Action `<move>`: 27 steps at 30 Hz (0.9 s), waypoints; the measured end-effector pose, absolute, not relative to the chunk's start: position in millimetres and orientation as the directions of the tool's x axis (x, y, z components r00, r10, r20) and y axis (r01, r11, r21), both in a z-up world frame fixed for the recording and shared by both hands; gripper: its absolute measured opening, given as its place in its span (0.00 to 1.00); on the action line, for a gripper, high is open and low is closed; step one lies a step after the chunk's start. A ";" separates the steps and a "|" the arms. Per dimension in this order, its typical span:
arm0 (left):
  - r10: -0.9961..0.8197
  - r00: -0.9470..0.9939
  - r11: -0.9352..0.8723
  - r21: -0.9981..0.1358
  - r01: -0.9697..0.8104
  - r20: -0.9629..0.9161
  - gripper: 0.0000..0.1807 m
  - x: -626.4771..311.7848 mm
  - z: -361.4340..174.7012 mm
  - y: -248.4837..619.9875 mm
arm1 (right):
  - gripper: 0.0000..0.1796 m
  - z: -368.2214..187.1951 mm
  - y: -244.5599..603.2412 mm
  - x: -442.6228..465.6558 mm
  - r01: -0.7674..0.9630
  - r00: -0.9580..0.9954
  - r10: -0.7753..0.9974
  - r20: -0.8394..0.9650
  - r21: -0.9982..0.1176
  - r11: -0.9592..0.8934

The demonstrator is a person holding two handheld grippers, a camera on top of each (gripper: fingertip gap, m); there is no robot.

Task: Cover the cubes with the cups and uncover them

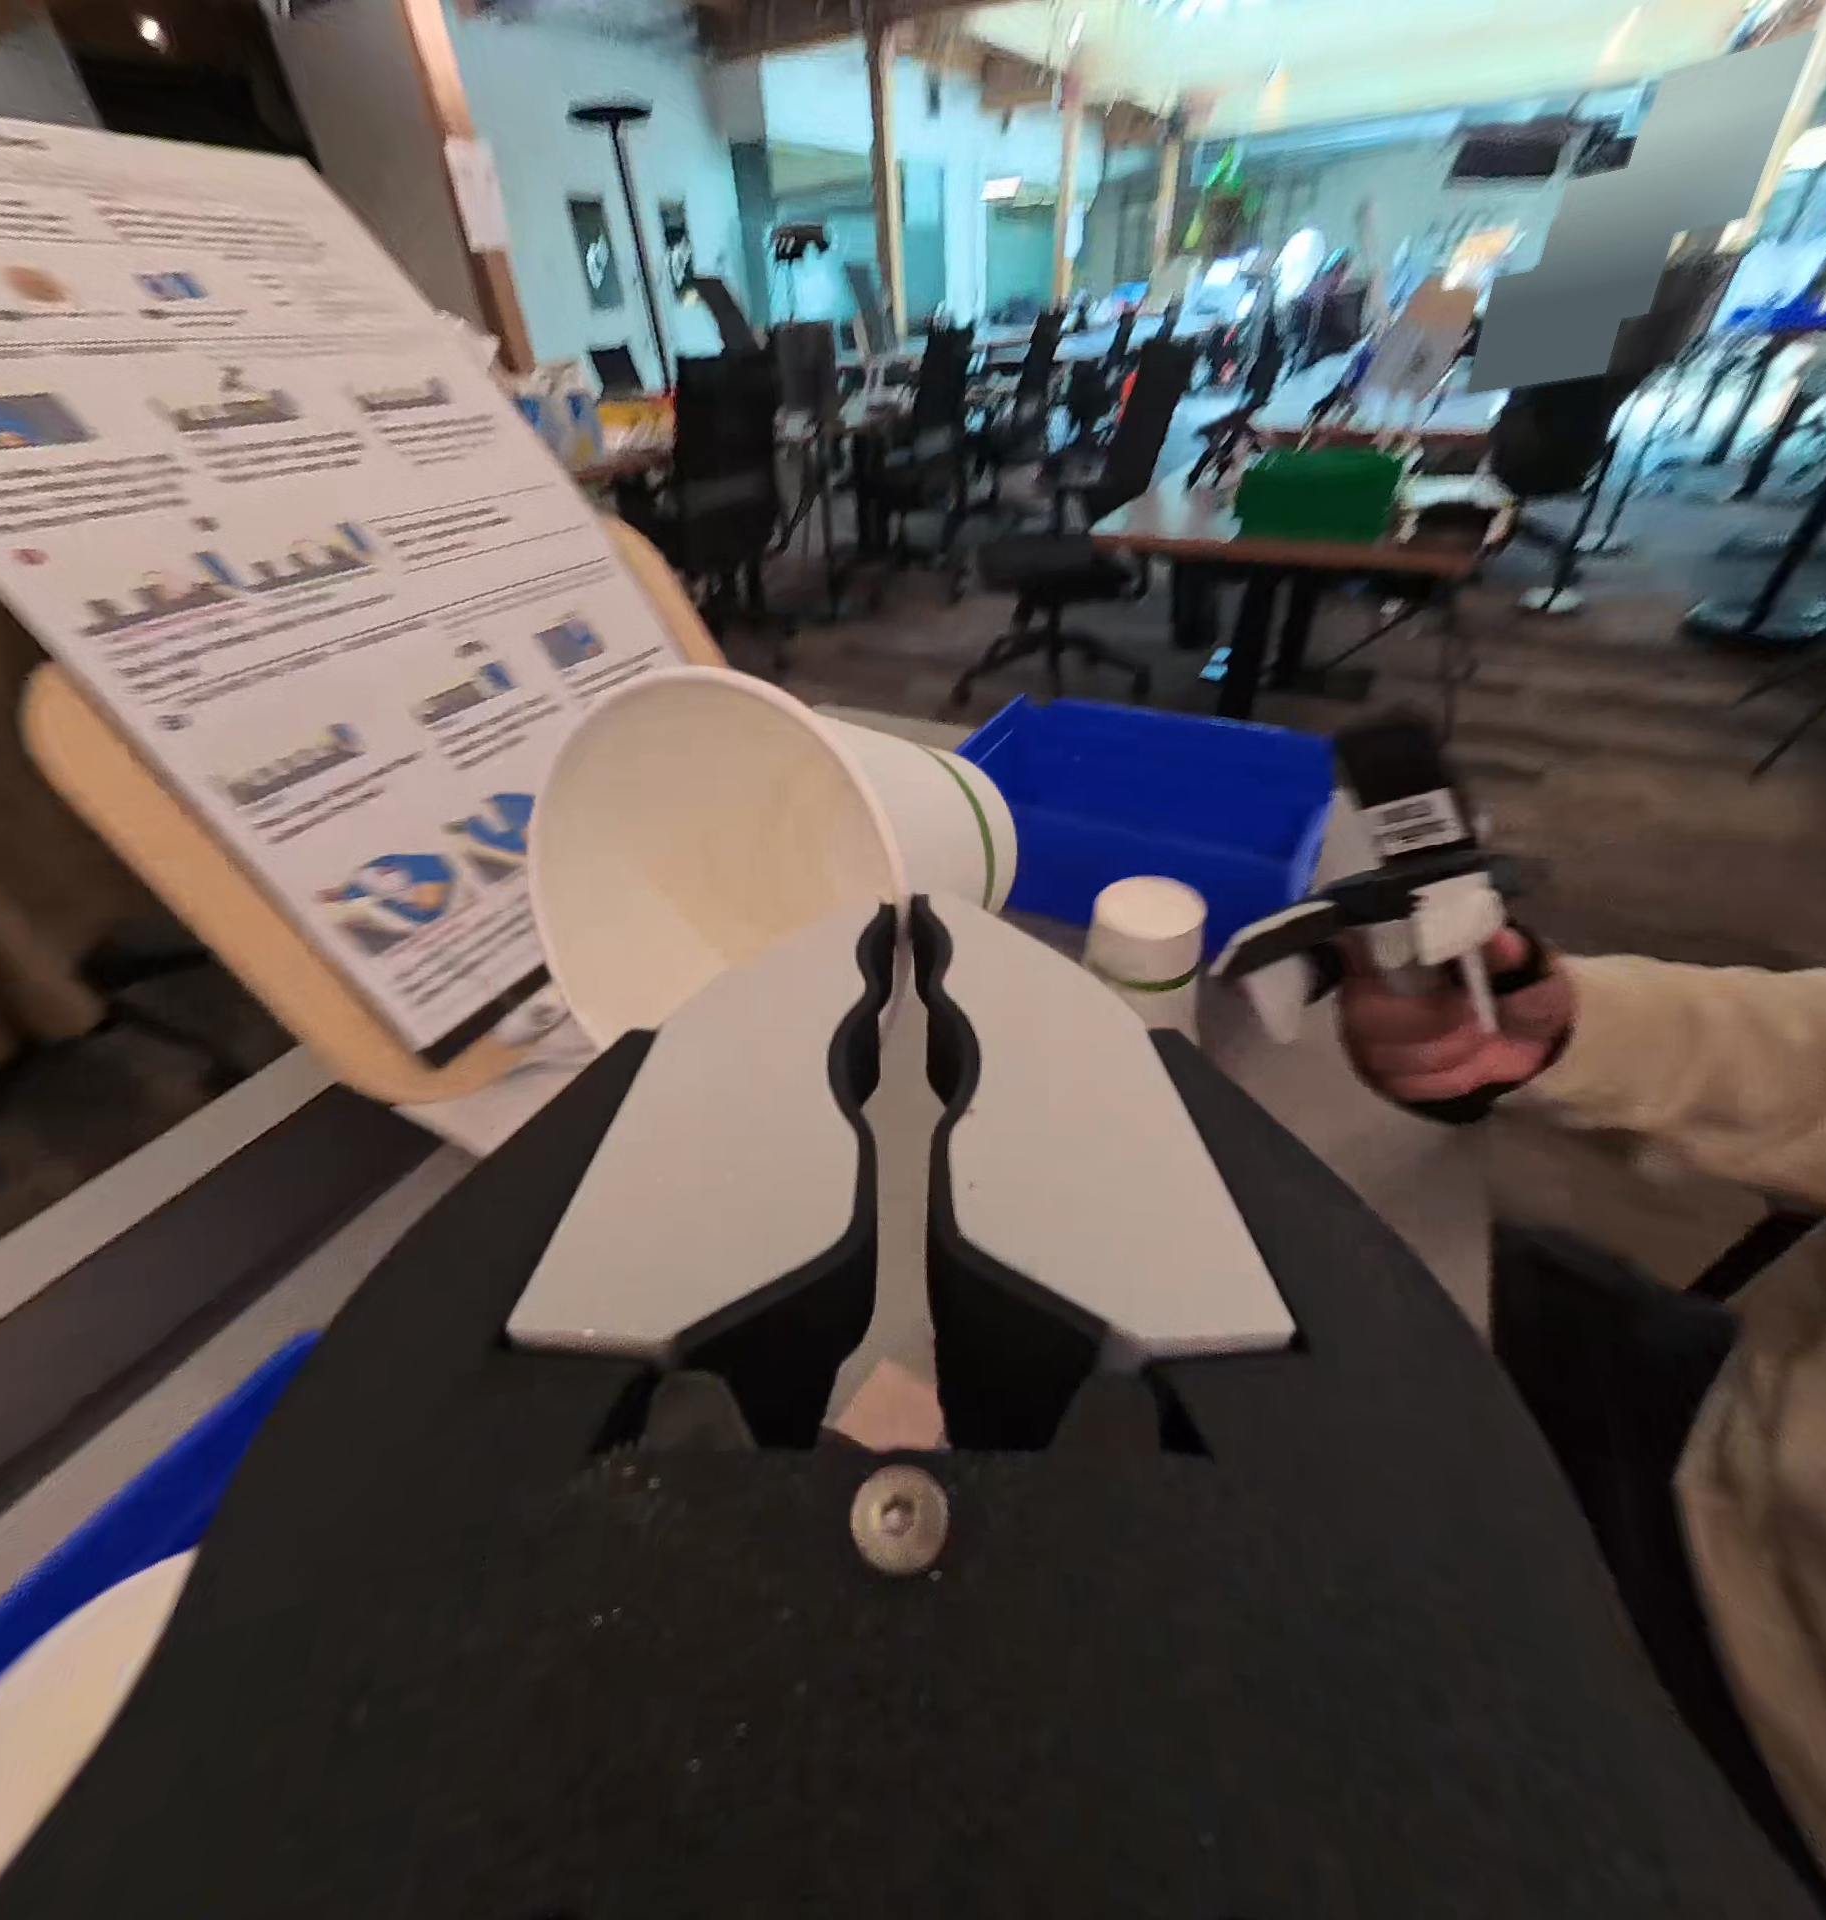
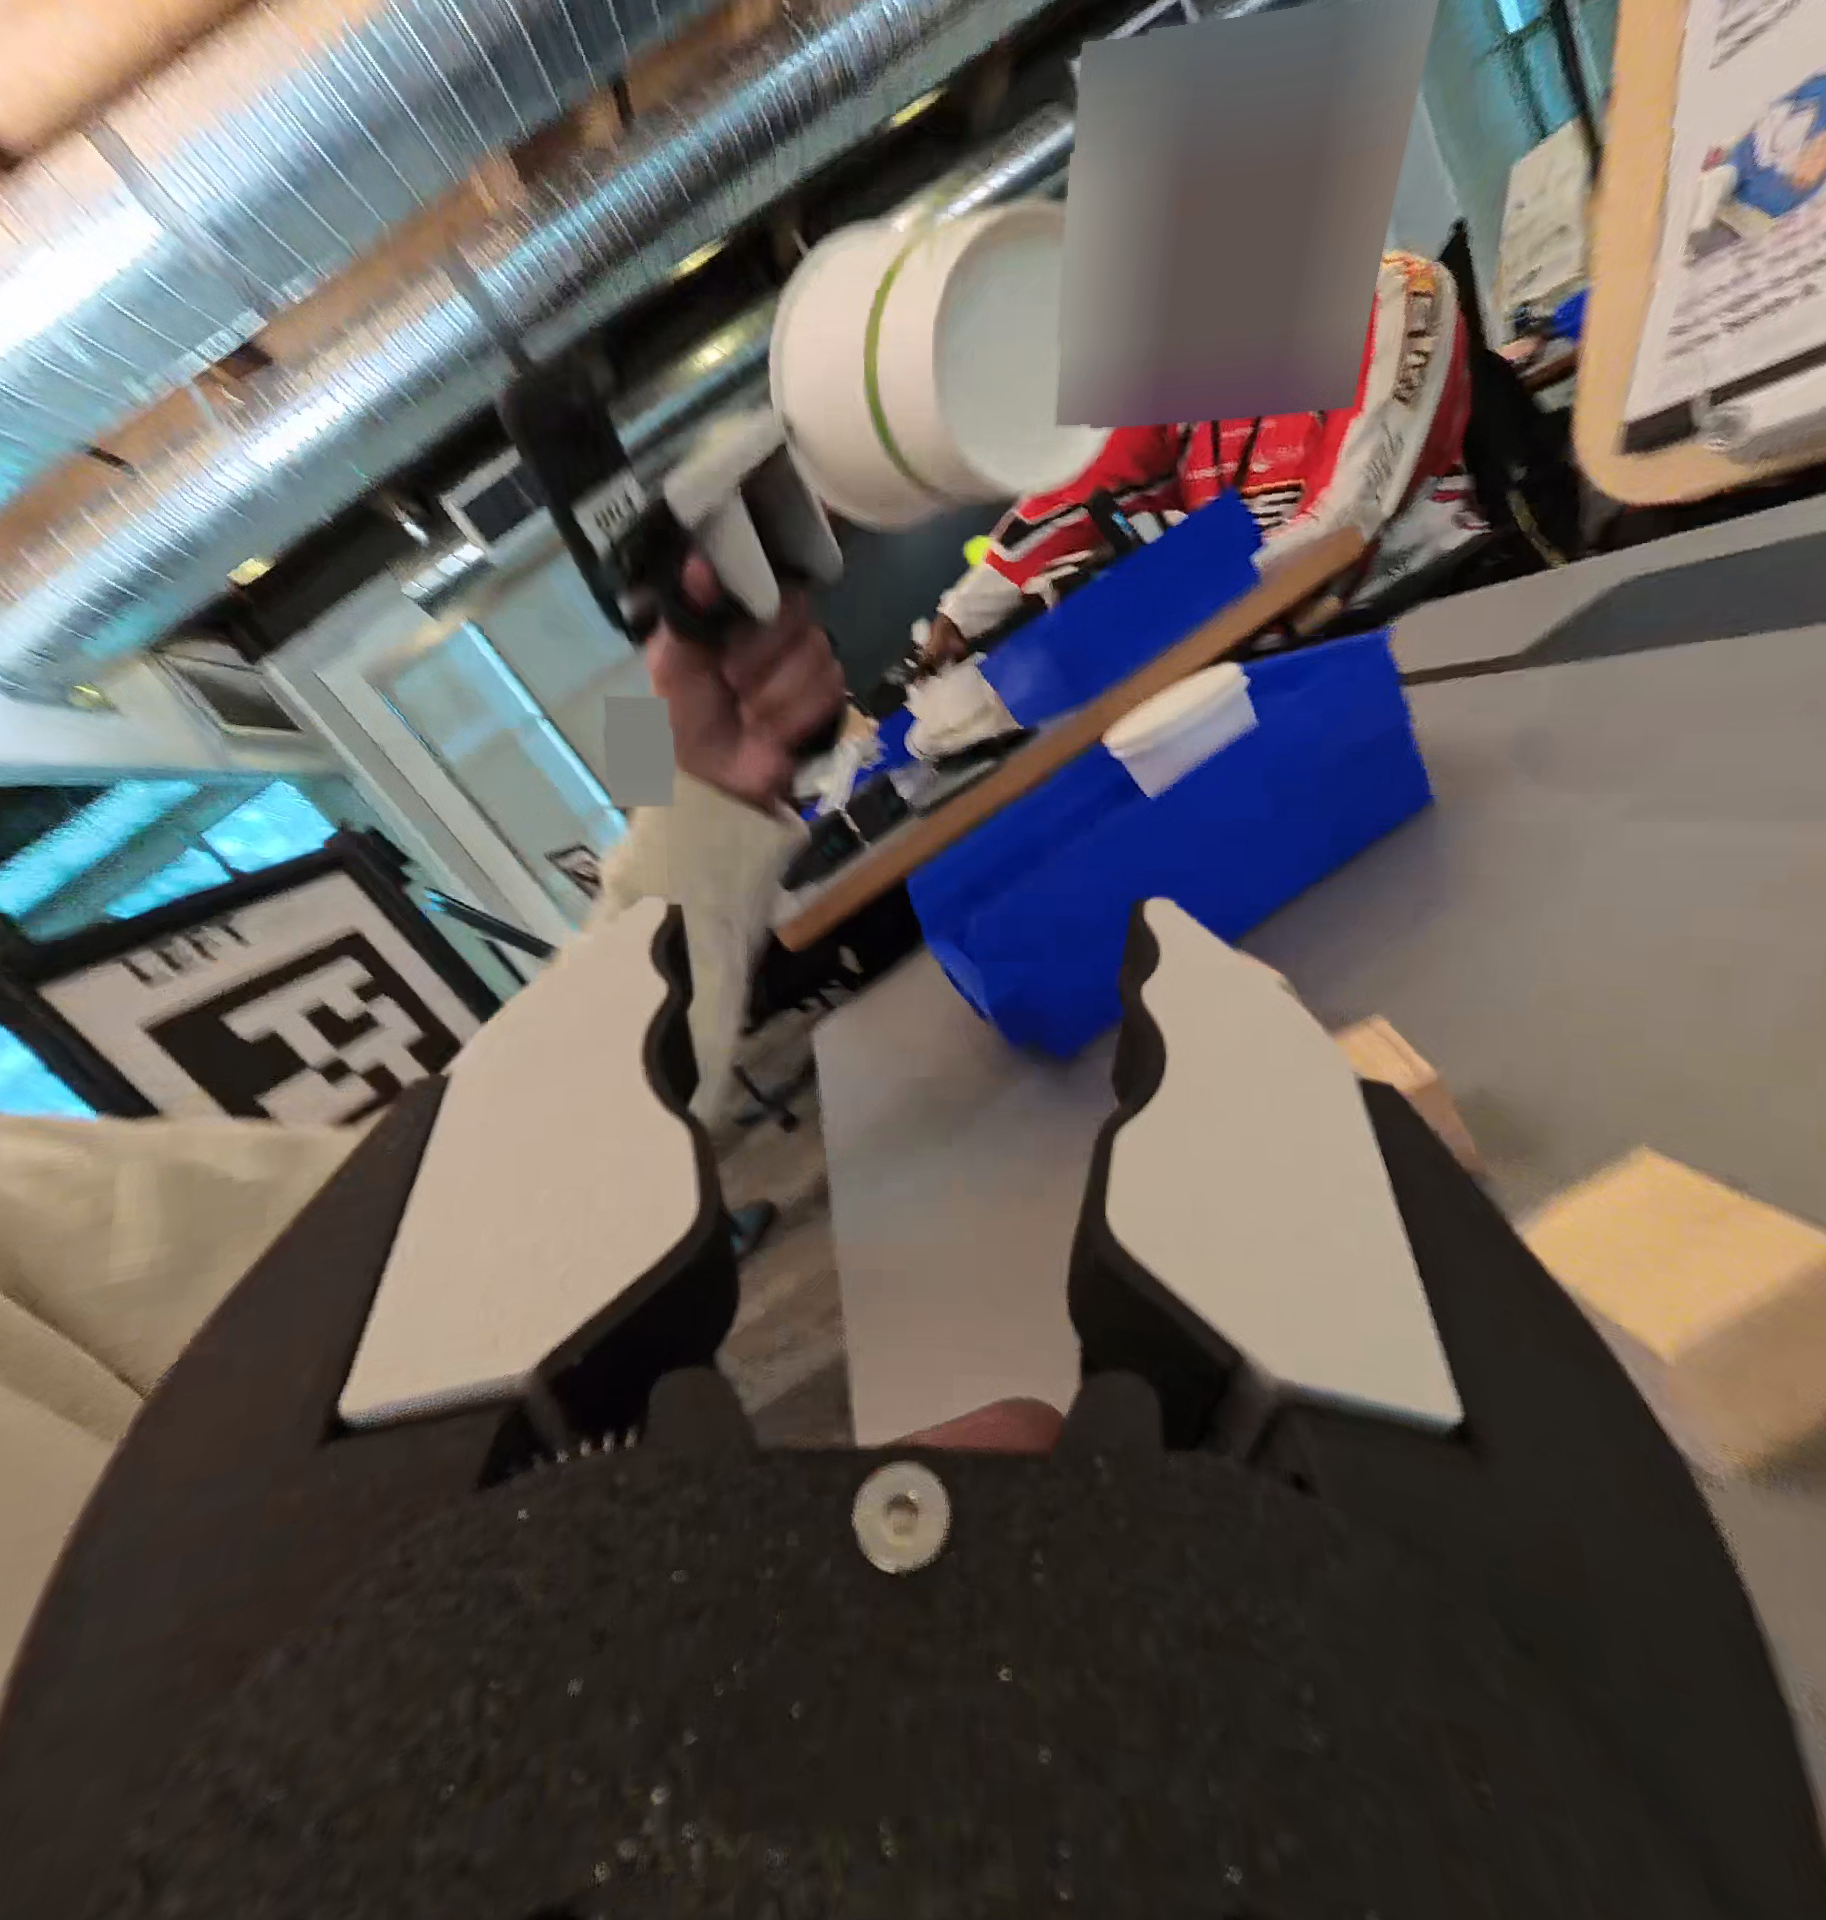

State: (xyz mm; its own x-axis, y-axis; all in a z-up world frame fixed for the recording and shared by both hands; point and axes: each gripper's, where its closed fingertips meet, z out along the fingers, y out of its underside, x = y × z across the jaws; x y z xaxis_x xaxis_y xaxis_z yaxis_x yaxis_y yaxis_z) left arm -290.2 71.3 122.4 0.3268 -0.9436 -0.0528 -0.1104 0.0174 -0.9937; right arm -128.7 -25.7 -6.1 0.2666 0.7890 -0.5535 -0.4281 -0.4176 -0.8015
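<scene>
Only the right wrist view shows the cubes [image 2: 1686,1304]: two pale wooden blocks on the grey table [image 2: 1615,831], just right of the right gripper [image 2: 904,914], the nearer one beside its right finger, the other just behind it, partly hidden. The left wrist view shows neither.

The left gripper [image 1: 901,912] is pinched tight on the rim of a white cup [image 1: 722,842] with a green band. The cup is lifted off the table and tipped on its side, its open mouth facing back toward the gripper, its base pointing away to the right.

The right gripper's jaws are spread wide with nothing between them but table.

A second cup [image 1: 1146,940] stands upside down on the table, ahead and right of the left gripper, just off the tips of the right one as it shows there. Beyond it sits a blue bin [image 1: 1148,790]. To the left leans a printed board [image 1: 213,520].
</scene>
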 end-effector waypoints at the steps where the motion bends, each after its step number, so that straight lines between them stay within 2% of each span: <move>1: -0.950 0.310 0.015 -0.998 -0.060 -0.033 0.02 -279.7 116.9 59.9 | 0.46 3.4 -19.2 -133.2 -0.443 0.227 0.794 -0.563 -0.786 -0.431; 5: -0.972 0.232 -0.017 -0.996 0.083 0.036 0.02 -243.6 97.8 21.9 | 0.50 26.2 5.6 -141.4 -0.472 0.202 0.817 -0.540 -0.785 -0.402; 10: -0.984 0.172 -0.035 -0.995 0.095 0.051 0.02 -214.8 80.9 -2.7 | 0.52 34.7 10.2 -149.0 -0.422 0.245 0.841 -0.483 -0.834 -0.356; 15: -0.990 0.124 -0.059 -0.995 0.081 0.068 0.01 -203.1 73.3 -10.6 | 0.50 37.3 8.8 -150.8 -0.428 0.241 0.844 -0.479 -0.833 -0.350; 17: -0.992 0.099 -0.074 -0.992 0.103 0.084 0.02 -202.3 73.9 -14.9 | 0.44 31.6 9.7 -151.1 -0.405 0.255 0.840 -0.478 -0.842 -0.356; 21: -0.991 0.104 -0.073 -0.994 0.078 0.081 0.02 -203.0 65.3 -19.9 | 0.43 26.6 7.6 -148.9 -0.369 0.277 0.842 -0.462 -0.861 -0.351; 24: -0.990 0.111 -0.078 -0.996 0.030 0.081 0.27 -208.0 59.1 -27.0 | 0.43 20.7 9.9 -143.2 -0.310 0.329 0.822 -0.465 -0.875 -0.371; 25: -0.988 0.131 -0.080 -0.997 0.004 0.080 0.31 -213.2 56.5 -28.0 | 0.43 20.5 11.9 -136.8 -0.276 0.372 0.814 -0.446 -0.890 -0.362; 27: -0.975 0.218 -0.062 -0.994 -0.088 0.041 0.31 -227.8 43.0 -24.3 | 0.43 23.4 16.6 -119.2 -0.138 0.478 0.805 -0.352 -0.935 -0.327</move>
State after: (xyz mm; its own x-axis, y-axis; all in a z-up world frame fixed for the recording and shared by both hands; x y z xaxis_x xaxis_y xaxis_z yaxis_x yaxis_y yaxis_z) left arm -227.8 -24.3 43.0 0.2184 -0.9750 0.0414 -0.0879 -0.0619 -0.9942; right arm -119.2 16.6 23.4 0.4777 0.8050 -0.3517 -0.1378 -0.3267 -0.9350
